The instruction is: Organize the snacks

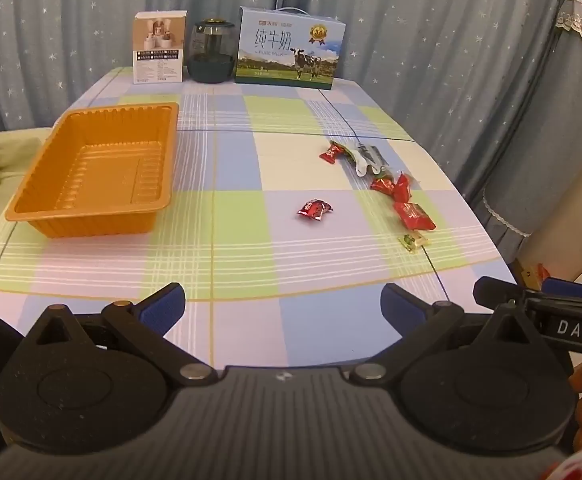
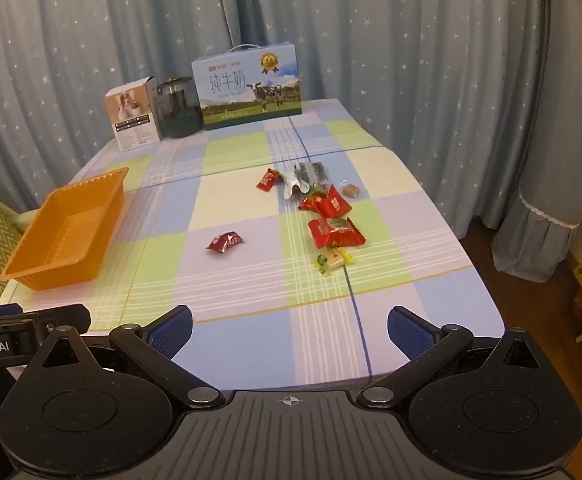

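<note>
At left, your ribbed orange plastic tray (image 1: 91,168) sits empty on the checked tablecloth (image 1: 251,264). Right of centre lie four crinkly red candies (image 2: 333,232), one silver wrapper (image 2: 305,178) and one green sweet (image 2: 331,260). Your left gripper (image 1: 283,304) and right gripper (image 2: 289,330) both gape wide, holding nothing.

I see bare tablecloth (image 2: 251,344) ahead of me. The orange tray (image 2: 67,232) blocks the left; boxes and a jar (image 2: 179,108) line the far edge.
</note>
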Tool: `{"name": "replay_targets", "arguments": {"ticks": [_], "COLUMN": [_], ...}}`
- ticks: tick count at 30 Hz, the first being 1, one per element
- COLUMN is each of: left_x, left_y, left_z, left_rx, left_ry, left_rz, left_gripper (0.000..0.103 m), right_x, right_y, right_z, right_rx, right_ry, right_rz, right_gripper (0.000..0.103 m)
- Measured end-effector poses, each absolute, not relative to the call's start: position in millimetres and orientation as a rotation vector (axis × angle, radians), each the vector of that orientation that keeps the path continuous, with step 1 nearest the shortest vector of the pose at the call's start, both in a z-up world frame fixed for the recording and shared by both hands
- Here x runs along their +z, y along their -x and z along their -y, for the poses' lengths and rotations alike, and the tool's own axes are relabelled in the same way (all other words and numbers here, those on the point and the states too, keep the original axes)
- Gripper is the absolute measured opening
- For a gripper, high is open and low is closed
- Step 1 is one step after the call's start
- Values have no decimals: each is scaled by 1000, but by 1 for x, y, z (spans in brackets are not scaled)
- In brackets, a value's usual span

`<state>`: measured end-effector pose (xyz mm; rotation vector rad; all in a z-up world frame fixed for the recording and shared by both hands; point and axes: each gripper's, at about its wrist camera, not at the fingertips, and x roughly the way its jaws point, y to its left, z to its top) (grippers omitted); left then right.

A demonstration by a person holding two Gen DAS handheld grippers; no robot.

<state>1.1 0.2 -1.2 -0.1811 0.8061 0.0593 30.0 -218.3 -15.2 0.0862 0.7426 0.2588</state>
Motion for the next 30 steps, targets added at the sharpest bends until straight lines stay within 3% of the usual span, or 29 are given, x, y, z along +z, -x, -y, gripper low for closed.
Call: {"name": "replay_targets", "arguments": {"ticks": [30], "left_x": [1], "left_y": [1], "left_z": [2], "left_rx": [35], "left_ry": [190], "left_rz": [-783], "left_gripper": [103], "right_x": [-14], "right_y": [-31], "right_z": [218], "right_rx": [255], "right_ry": [-83], "right_rz": [-747], "right_gripper": [103]}}
